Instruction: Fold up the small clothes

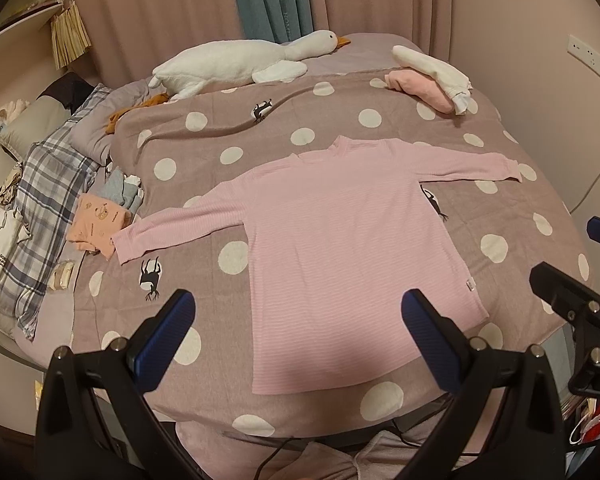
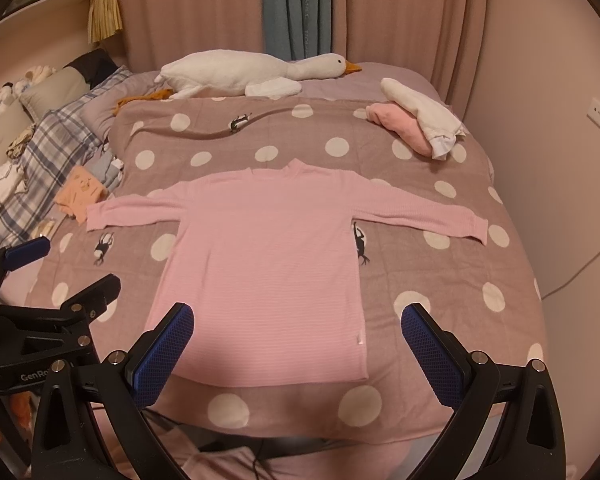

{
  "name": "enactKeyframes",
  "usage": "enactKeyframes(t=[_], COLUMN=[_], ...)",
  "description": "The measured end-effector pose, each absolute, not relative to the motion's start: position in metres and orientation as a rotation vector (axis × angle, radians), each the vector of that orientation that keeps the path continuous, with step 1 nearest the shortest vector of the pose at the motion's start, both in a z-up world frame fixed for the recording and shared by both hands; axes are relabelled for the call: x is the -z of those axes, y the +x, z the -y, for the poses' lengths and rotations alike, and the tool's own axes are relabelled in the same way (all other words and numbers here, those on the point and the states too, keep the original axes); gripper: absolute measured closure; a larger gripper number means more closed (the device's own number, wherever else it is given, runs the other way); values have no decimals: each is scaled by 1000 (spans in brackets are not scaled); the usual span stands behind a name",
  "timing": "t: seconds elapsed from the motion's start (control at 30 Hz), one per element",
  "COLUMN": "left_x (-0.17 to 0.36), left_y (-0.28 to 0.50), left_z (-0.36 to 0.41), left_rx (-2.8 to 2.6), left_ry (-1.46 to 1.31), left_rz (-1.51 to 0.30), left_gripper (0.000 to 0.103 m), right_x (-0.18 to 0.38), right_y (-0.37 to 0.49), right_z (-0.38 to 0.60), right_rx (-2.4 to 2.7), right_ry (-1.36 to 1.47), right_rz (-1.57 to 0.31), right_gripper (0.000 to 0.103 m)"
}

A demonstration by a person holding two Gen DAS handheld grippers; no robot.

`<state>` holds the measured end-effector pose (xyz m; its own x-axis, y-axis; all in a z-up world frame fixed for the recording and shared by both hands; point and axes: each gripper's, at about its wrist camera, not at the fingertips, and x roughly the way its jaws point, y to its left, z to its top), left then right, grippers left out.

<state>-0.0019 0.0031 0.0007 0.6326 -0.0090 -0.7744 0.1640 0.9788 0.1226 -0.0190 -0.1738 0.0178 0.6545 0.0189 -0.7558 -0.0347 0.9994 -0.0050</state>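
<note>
A pink long-sleeved shirt [image 1: 340, 240] [image 2: 268, 252] lies flat on the dotted blanket, both sleeves spread out sideways, collar at the far end. My left gripper [image 1: 300, 308] hovers open above the shirt's near hem, nothing between its blue pads. My right gripper [image 2: 298, 320] also stands open above the near hem, a little further right. In the left wrist view the right gripper [image 1: 572, 256] shows at the right edge. The right wrist view catches the left gripper [image 2: 60, 264] at the left edge.
A white plush goose [image 1: 240, 60] [image 2: 252, 72] lies at the far end of the bed. A pink and white bundle of clothes [image 1: 432, 76] [image 2: 416, 120] sits far right. Folded small clothes [image 1: 104, 220] [image 2: 84, 190] and a plaid quilt [image 1: 44, 196] lie left. A wall [image 2: 560, 200] runs along the right.
</note>
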Motion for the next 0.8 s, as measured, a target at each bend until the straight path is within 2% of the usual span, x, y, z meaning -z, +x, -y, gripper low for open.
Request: enactKeyframes(t=[0.8], left_x=[1], left_y=[0], left_z=[-6], left_rx=[101], left_ry=[187], left_rz=[-885], left_gripper=[0], right_x=[-16], right_y=[-18], right_z=[173], right_rx=[-32], right_ry=[-15], right_rz=[-858], right_gripper=[0])
